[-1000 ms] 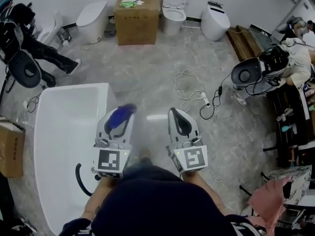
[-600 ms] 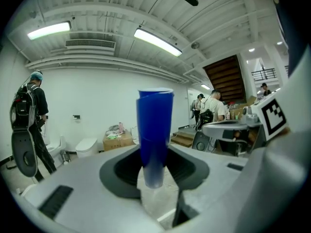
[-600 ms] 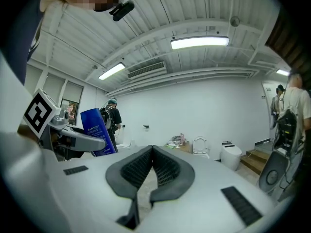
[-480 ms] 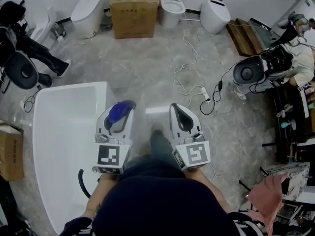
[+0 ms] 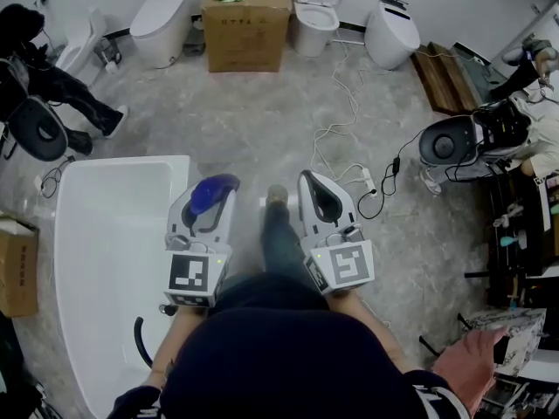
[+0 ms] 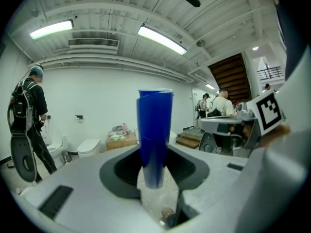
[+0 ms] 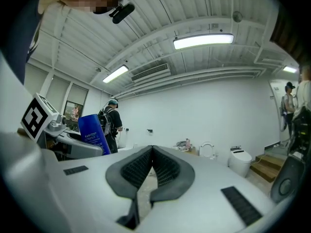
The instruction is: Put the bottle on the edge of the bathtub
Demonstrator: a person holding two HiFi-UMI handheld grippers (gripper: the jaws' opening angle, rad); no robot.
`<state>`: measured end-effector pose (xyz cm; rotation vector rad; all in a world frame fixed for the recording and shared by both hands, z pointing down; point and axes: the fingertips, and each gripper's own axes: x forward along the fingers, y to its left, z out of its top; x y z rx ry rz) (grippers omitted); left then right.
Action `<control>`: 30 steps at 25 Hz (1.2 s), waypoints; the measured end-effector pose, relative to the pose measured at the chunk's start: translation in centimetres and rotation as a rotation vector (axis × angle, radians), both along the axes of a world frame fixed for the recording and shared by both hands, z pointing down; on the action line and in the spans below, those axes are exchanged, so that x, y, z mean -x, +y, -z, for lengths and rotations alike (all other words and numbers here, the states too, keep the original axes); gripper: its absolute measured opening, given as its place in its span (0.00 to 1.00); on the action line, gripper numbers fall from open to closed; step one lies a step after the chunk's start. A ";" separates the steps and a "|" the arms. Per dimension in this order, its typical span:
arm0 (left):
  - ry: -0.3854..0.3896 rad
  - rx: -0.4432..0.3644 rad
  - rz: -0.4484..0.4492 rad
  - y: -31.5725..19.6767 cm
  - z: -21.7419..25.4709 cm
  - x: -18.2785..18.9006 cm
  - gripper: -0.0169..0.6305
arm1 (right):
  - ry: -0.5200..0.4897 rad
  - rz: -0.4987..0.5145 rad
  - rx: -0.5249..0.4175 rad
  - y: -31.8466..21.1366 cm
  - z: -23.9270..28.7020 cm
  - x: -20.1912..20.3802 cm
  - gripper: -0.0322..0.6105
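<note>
A blue bottle (image 5: 210, 192) stands upright between the jaws of my left gripper (image 5: 212, 201), which is shut on it. The left gripper view has the bottle (image 6: 154, 135) filling the middle, gripped low down by that gripper (image 6: 155, 171). Bottle and gripper hang above the floor just right of the white bathtub's (image 5: 122, 161) far right corner. My right gripper (image 5: 319, 201) is held level beside it, shut with nothing between its jaws. In the right gripper view the pads meet at the gripper's (image 7: 152, 153) tip, and the bottle (image 7: 94, 134) shows at the left.
A cardboard box (image 5: 247, 24) and toilets (image 5: 159, 24) (image 5: 316, 16) (image 5: 390, 33) line the far wall. Cables (image 5: 349, 138) trail over the floor ahead. A person (image 5: 44, 94) stands far left. A black hose (image 5: 140, 343) lies in the tub. Equipment and people crowd the right side (image 5: 489, 138).
The person has stepped forward: a leg and foot now show between the grippers. Both grippers moved forward with them, the bottle still held, closer to the tub's far corner.
</note>
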<state>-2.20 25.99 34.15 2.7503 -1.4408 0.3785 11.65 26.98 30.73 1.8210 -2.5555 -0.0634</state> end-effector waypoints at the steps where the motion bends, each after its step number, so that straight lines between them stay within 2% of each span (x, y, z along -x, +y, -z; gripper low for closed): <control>1: 0.003 0.001 0.008 -0.9 -0.1 -0.3 0.26 | -0.001 0.008 0.001 -1.1 -0.3 -0.3 0.08; 7: -0.005 0.005 0.049 -9.2 -0.9 -2.6 0.26 | -0.017 0.057 0.020 -10.4 -2.3 -2.1 0.08; 20: 0.014 -0.009 0.161 -30.6 2.2 -7.3 0.26 | -0.002 0.192 0.061 -34.4 -0.7 -6.1 0.08; 30: 0.026 -0.002 0.227 -40.5 1.7 -8.4 0.26 | 0.020 0.240 0.083 -45.0 -0.5 -7.2 0.08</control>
